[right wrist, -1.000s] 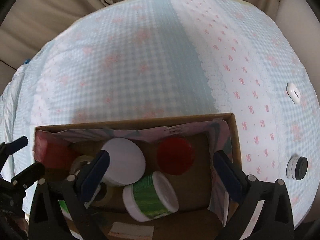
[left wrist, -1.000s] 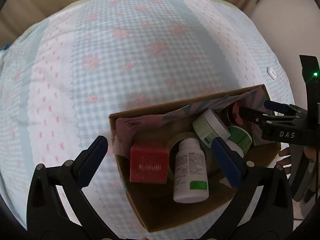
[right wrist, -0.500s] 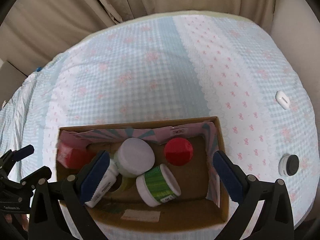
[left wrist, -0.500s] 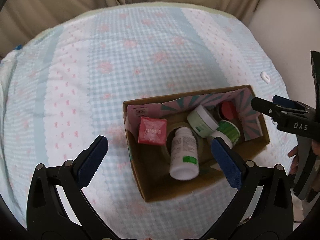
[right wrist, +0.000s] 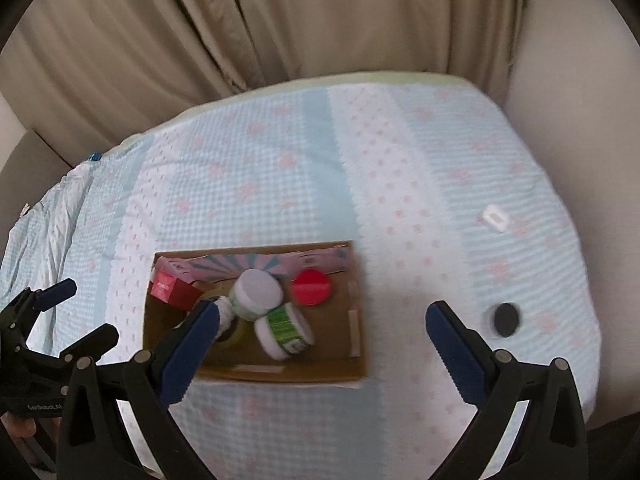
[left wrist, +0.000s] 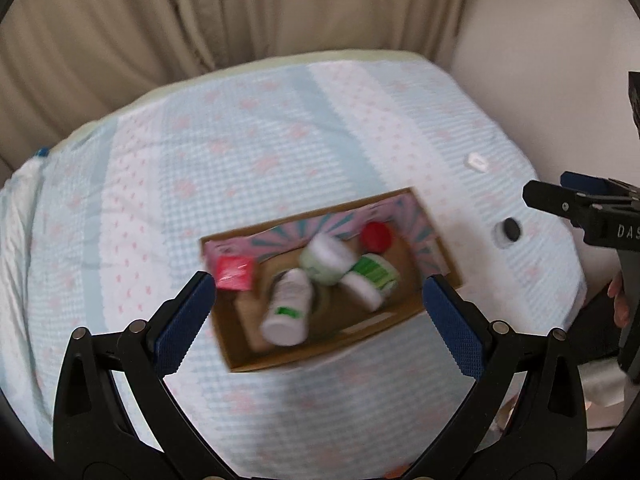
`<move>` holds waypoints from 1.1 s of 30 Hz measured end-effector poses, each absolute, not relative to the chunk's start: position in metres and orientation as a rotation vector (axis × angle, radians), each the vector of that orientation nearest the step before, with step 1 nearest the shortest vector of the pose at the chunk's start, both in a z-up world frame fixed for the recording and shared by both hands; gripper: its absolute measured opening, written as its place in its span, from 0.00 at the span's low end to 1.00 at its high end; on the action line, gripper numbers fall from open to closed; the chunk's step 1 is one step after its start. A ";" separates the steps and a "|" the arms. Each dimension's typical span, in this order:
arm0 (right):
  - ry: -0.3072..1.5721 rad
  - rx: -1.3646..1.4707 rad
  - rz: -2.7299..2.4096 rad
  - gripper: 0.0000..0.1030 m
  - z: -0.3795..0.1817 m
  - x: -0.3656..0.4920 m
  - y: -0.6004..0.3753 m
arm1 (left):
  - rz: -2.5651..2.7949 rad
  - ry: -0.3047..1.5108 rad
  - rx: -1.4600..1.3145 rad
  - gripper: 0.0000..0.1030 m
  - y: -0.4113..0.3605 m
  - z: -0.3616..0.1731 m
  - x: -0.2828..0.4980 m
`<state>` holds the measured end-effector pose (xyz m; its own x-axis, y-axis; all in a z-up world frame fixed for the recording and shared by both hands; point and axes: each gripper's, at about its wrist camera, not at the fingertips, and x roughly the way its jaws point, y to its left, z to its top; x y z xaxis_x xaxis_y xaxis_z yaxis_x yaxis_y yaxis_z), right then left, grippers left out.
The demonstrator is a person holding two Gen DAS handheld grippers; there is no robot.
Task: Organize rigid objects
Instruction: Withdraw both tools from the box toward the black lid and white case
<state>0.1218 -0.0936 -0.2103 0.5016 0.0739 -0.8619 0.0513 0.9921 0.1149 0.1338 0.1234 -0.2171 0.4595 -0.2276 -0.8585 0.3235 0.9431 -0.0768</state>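
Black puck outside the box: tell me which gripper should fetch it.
Right, probably. The black puck lies beside the right gripper; the cardboard box sits between it and the left gripper. Both jaws open, empty.

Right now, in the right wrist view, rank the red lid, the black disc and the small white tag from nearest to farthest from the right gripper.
1. black disc: beside the right finger of the right gripper.
2. red lid: in the cardboard box, ahead and left; close to the disc, so unsure.
3. small white tag: far right on the bedspread.

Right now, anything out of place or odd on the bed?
Two small items lie outside the cardboard box: a black round disc and a white tag. Inside, the white bottle lies tipped over.
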 end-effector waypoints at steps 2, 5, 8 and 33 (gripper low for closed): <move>1.033 0.122 0.022 1.00 -0.198 0.115 -0.114 | -0.341 1.020 0.113 1.00 0.103 -0.209 0.127; 1.003 0.069 0.040 1.00 -0.179 0.109 -0.153 | -0.327 0.992 0.139 1.00 0.064 -0.201 0.118; 0.963 -0.004 0.062 1.00 -0.168 0.111 -0.189 | -0.286 0.975 0.145 1.00 0.019 -0.198 0.111; 1.267 -0.442 0.502 0.99 -0.325 0.269 -0.373 | -0.439 1.235 0.234 1.00 -0.267 -0.384 0.132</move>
